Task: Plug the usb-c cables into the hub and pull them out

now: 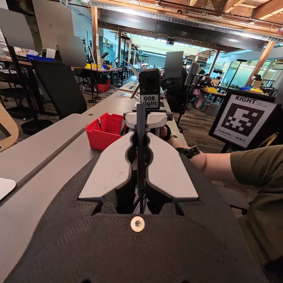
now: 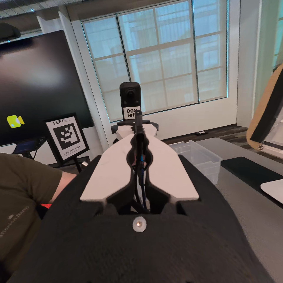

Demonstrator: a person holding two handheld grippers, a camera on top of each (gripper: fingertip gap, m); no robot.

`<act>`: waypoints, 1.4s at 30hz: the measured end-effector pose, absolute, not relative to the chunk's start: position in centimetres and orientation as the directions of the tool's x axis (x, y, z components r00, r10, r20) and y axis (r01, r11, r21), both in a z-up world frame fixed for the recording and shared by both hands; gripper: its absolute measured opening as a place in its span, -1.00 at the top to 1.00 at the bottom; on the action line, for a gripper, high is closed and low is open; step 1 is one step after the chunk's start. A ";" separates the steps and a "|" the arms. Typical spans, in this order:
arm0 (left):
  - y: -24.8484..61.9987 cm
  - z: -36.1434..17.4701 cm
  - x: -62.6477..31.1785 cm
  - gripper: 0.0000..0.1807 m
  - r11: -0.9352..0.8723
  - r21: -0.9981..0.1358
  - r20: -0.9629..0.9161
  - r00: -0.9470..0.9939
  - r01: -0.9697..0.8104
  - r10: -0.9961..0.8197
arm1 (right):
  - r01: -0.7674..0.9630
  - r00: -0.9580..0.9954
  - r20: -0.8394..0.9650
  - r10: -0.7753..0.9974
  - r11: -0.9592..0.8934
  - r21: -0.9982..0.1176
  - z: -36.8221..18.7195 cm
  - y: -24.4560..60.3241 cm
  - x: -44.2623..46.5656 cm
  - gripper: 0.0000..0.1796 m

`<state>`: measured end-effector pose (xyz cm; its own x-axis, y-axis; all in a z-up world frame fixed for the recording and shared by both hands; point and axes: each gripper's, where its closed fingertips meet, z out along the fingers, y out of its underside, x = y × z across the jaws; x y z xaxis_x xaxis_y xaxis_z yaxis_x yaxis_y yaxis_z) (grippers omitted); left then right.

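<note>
Left of the red bin (image 1: 102, 134) the grey table (image 1: 46, 147) lies open; just right of the bin the right gripper (image 1: 145, 121) blocks the way.

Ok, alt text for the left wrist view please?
The left tool is shut on a dark flat hub held edge-on, facing the right tool close ahead. A red bin sits on the grey table to the left.
</note>
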<state>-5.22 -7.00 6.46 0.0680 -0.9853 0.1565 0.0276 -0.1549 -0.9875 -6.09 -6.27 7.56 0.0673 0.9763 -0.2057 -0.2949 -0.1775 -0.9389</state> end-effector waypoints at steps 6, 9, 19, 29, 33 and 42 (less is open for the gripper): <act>-6.1 7.4 -5.0 0.91 -0.174 -0.975 0.190 0.106 0.140 -0.976 | -0.419 0.056 -0.312 0.948 -0.261 -0.870 7.8 -5.4 -5.6 0.92; -5.8 7.4 -4.9 0.91 -0.164 -0.974 0.184 0.125 0.159 -0.975 | -0.470 0.037 -0.350 0.936 -0.293 -0.832 7.8 -5.1 -5.4 0.91; -6.6 7.1 -5.5 0.87 -0.251 -0.963 0.253 0.011 0.100 -0.967 | -0.264 0.124 -0.193 0.973 -0.156 -0.952 6.4 -6.0 -6.6 0.91; -6.7 6.7 -5.8 0.90 -0.169 -0.986 0.169 0.064 0.002 -0.984 | -0.258 0.076 -0.227 0.971 -0.201 -0.945 6.1 -6.1 -6.9 0.91; -7.0 6.4 -6.0 0.90 -0.171 -0.984 0.169 0.045 -0.045 -0.985 | -0.234 0.066 -0.221 0.973 -0.200 -0.951 6.0 -6.4 -7.0 0.92; -5.8 13.4 -19.4 0.90 -0.122 -0.960 0.169 0.173 0.252 -0.970 | -0.356 0.201 -0.264 0.943 -0.181 -0.917 9.4 -3.2 2.3 0.91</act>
